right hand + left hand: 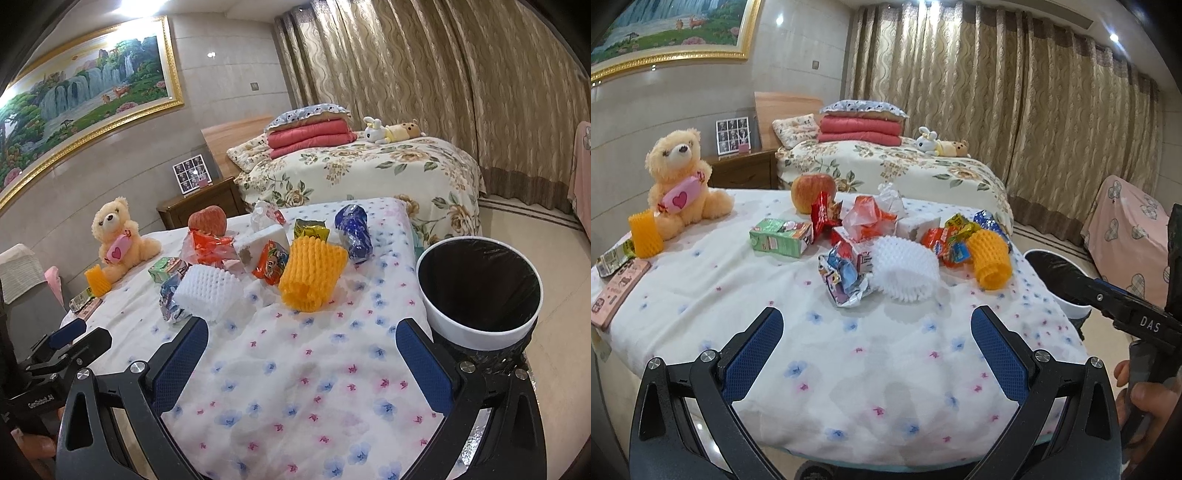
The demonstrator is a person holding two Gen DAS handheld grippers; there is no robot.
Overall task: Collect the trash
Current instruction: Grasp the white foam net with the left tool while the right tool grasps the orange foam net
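Both grippers, left gripper (877, 354) and right gripper (301, 369), gape empty over the flowered tablecloth (295, 387). White foam net (905, 267) lies at 12 o'clock of the left, nearer it; the bin (480, 334) sits at 2 o'clock of the right.

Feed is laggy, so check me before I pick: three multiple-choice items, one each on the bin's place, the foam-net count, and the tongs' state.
1. The bin stands:
A. on the bed
B. off the table's right edge
C. beside the bear

2. Orange foam nets on the table:
A. one
B. two
C. four

3. Both tongs are:
A. open, empty
B. shut on wrappers
C. holding the apple

Answers:
B, its white rim sits beyond the cloth's right edge.
B, one lies in the pile, one stands by the teddy bear.
A, left tongs and right tongs frame bare tablecloth.
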